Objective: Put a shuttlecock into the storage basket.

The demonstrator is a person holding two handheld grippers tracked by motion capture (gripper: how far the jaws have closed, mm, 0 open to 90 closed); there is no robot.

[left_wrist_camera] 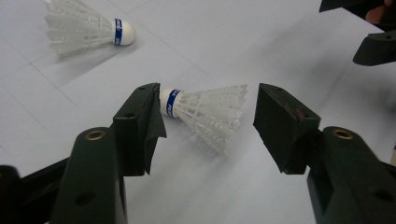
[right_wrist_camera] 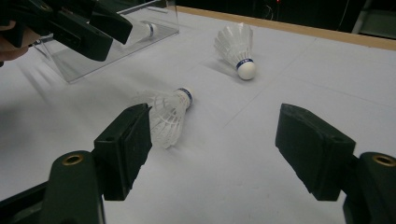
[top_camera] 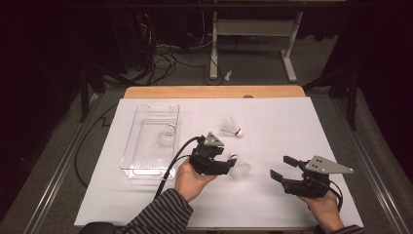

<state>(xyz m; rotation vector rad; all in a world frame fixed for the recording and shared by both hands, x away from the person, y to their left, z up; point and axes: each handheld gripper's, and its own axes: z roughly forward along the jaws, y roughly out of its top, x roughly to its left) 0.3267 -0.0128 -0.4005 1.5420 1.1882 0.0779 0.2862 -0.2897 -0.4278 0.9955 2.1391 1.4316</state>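
step in hand: left tongs apart, straddling near white feathered shuttlecock with blue band lying on white-covered bench; pads not yet pressing. right tongs apart, idle, holding nothing. next, by my guess: close gently on feathers, lift, carry to clear plastic tray, where one shuttlecock already lies. second white shuttlecock waits farther off.

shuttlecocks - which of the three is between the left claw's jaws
The near shuttlecock, lying on its side on the white sheet between the left claw's open jaws. Another shuttlecock lies farther up the sheet, and the third sits in the clear bin.
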